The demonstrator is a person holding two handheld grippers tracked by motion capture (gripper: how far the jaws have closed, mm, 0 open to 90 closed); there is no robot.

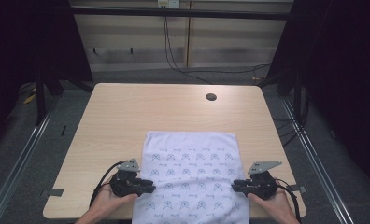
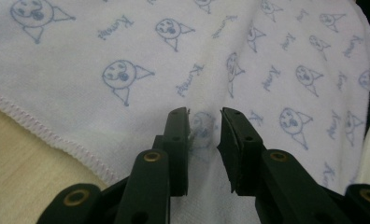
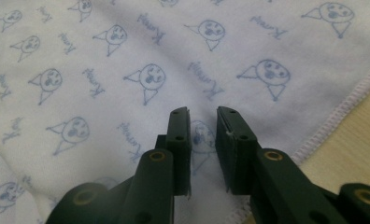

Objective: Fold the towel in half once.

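Both grippers — left gripper [image 1: 145,187], right gripper [image 1: 235,185] — sit with jaws slightly apart over the cloth [image 1: 190,175] edges and should pinch evenly before lifting together.

We see a lab-like recording booth: a bare wooden table [image 1: 127,116] between dark curtains [image 1: 346,70], metal floor rails [image 1: 19,158], and cables [image 1: 174,56] hanging down the back wall [image 1: 234,42].

White cloth [image 1: 191,175], lower centre of frame: repeating blue cartoon faces and script, pale pink stitched hem. Table [image 1: 127,116]: light wood grain. Both grippers' bodies [image 1: 131,185] [image 1: 255,185]: black.
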